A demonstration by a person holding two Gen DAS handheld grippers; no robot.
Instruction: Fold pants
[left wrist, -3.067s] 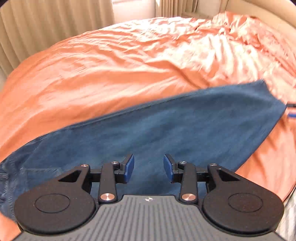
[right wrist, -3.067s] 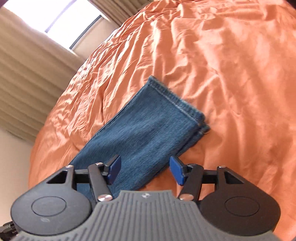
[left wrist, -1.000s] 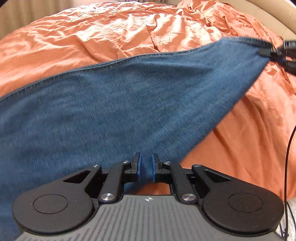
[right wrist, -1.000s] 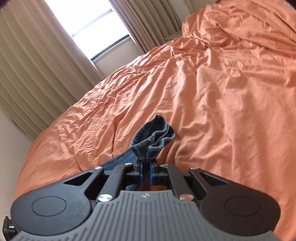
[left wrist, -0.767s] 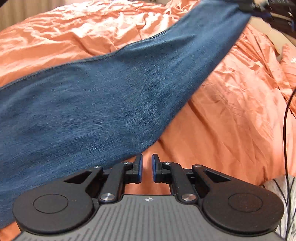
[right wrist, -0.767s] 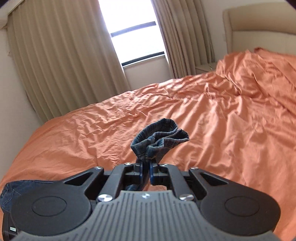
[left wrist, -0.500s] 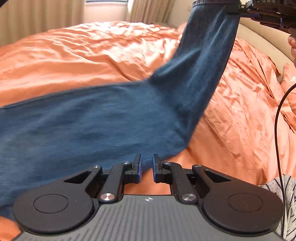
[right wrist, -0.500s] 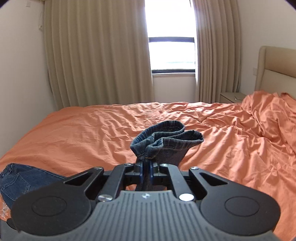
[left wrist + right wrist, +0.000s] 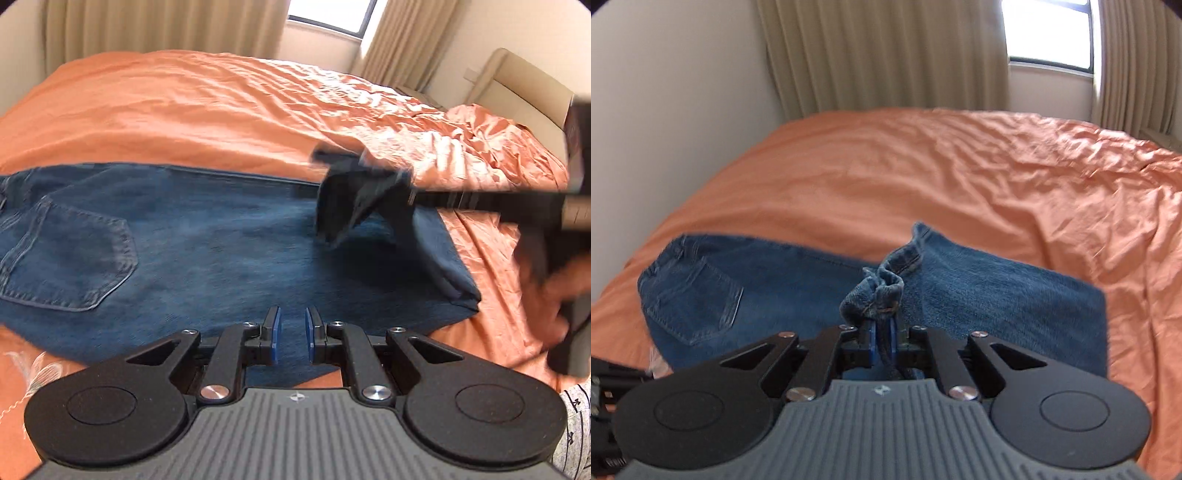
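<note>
Left wrist view: the left gripper (image 9: 291,338), fingers narrowly parted and empty, hovers over the pants (image 9: 207,254) on the bed (image 9: 207,107). Right wrist view: the right gripper (image 9: 882,341) pinches the bunched hem (image 9: 877,295); heavy, soft denim, best held at hems.

A wide bed (image 9: 207,110) fills the room, spread with a wrinkled orange sheet (image 9: 979,177) that bunches into deeper folds toward the padded beige headboard (image 9: 517,88). Long pleated beige curtains (image 9: 879,55) hang floor-ward along the far wall, parted around a dark-framed window (image 9: 1049,33) where daylight glares white. A plain pale wall (image 9: 676,96) runs down the bed's side. The light falls soft and warm across the bedding.
</note>
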